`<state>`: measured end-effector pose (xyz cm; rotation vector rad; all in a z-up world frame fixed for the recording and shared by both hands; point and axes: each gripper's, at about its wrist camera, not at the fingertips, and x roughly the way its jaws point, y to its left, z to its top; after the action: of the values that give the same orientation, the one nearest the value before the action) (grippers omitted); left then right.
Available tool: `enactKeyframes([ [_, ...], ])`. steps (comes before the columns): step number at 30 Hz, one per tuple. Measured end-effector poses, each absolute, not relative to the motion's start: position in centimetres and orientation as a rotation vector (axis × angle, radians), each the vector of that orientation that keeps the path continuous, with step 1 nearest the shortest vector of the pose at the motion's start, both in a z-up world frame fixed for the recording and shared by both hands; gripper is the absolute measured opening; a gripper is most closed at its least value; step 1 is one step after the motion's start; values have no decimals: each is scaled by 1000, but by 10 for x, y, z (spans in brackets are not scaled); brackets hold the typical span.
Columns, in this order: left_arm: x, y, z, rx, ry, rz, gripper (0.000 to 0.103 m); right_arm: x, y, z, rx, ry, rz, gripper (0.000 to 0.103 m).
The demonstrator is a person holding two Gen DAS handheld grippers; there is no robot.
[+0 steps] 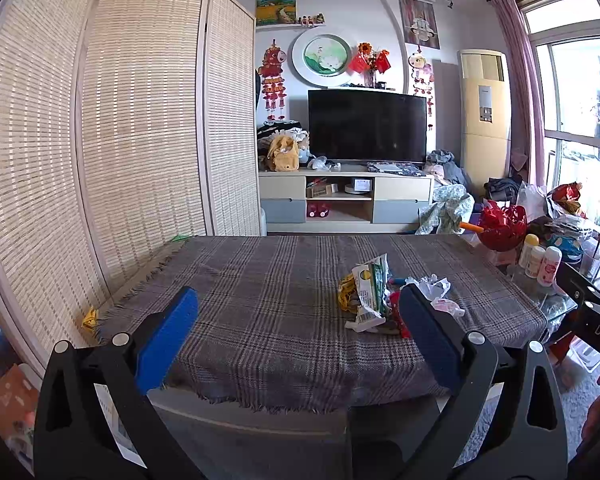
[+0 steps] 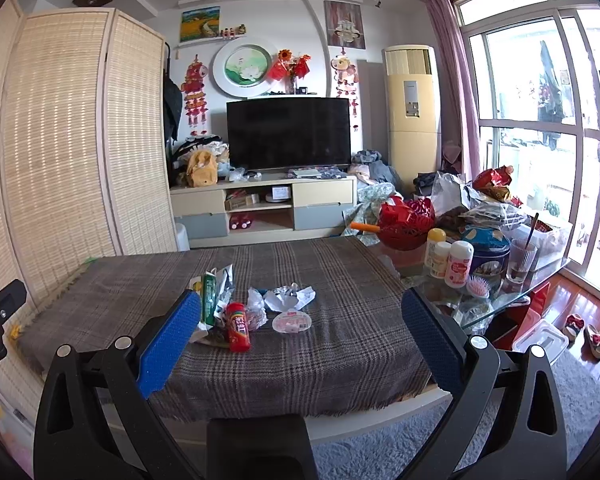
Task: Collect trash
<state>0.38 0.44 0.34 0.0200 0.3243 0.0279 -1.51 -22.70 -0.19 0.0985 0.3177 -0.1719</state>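
On table ahead | trash pile (image 2: pixel 252 312) left of right gripper (image 2: pixel 300 312), nearer | left gripper (image 1: pixel 300 312) | both jaws wide, empty

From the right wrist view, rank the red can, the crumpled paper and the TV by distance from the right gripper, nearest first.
1. Red can, lying on the cloth just beyond the right gripper's left finger.
2. Crumpled paper, mid-table behind the can.
3. TV, against the far wall.

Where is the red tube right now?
In the right wrist view the red tube stands on the plaid cloth, left of centre, between the green wrapper and the clear pink cup.
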Motion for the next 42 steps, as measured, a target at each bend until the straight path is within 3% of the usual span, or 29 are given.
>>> enactKeyframes([
  [42,2,6,10,17,313,36,95,-8,-220,-7,109,334,-154,100],
])
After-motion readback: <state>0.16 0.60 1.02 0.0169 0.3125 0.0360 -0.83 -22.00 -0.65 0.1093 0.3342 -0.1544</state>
